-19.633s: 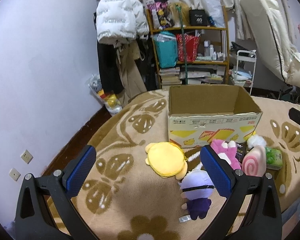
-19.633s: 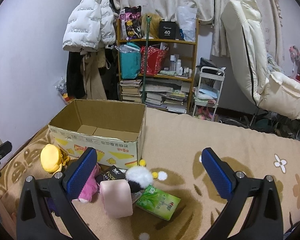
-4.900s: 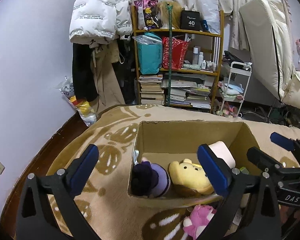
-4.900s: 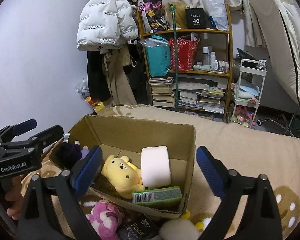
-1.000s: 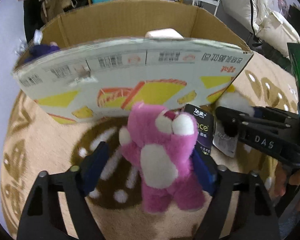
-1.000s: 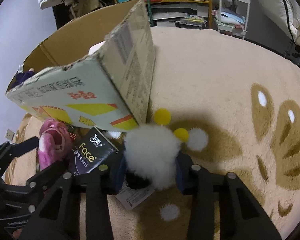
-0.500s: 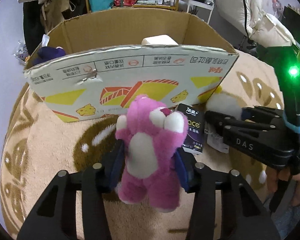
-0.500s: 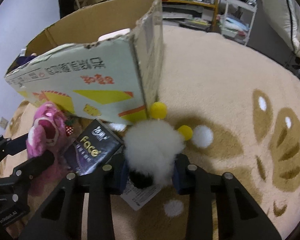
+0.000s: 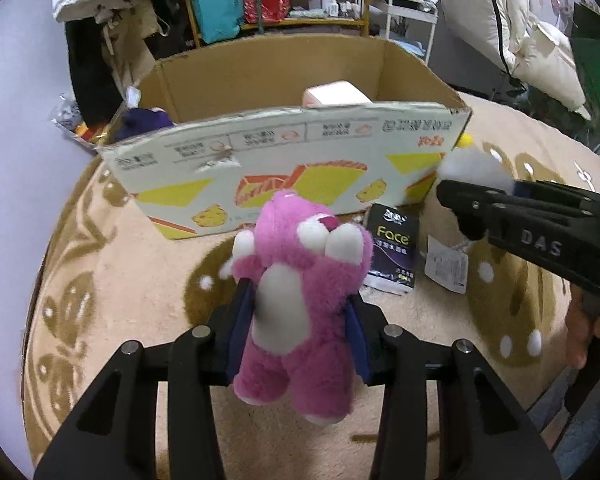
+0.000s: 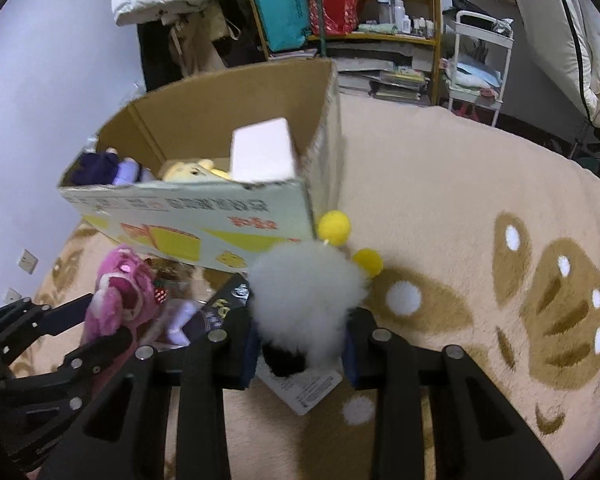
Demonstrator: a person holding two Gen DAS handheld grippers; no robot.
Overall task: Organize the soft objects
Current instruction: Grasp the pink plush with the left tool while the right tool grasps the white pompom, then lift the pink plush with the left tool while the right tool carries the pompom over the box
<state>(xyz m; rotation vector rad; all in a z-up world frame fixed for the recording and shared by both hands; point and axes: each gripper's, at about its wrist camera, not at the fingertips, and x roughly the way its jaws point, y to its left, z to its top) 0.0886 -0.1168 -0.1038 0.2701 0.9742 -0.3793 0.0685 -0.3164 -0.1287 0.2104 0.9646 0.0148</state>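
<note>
Pink plush bear [image 9: 300, 300] is clamped at the waist in my left gripper [image 9: 298, 320], pads squeezing the fur on both sides, head up toward the box. Waist grip because it's the narrowest part and limbs hang free. It looks clear of the tan floral blanket [image 9: 112, 280], in front of the box's near wall.

My right gripper [image 10: 300, 340] has the white fluffy pompom toy [image 10: 304, 292] between its pads, jaws closing that last bit, fur bulging above them. Its yellow balls [image 10: 334, 222] sit beside the box's right near corner; paper tag [image 10: 304, 390] dangles below.

Open cardboard box [image 9: 292, 148] is near the blanket's far edge and already holds a purple doll [image 10: 112, 168], a yellow bear [image 10: 188, 170] and a white block [image 10: 264, 152]. Judging by that, both toys go in next; each needs to clear the near wall.

Black Face tissue pack [image 9: 394, 244] lies flat on the blanket between the two grippers, just in front of the box, not yet handled.
</note>
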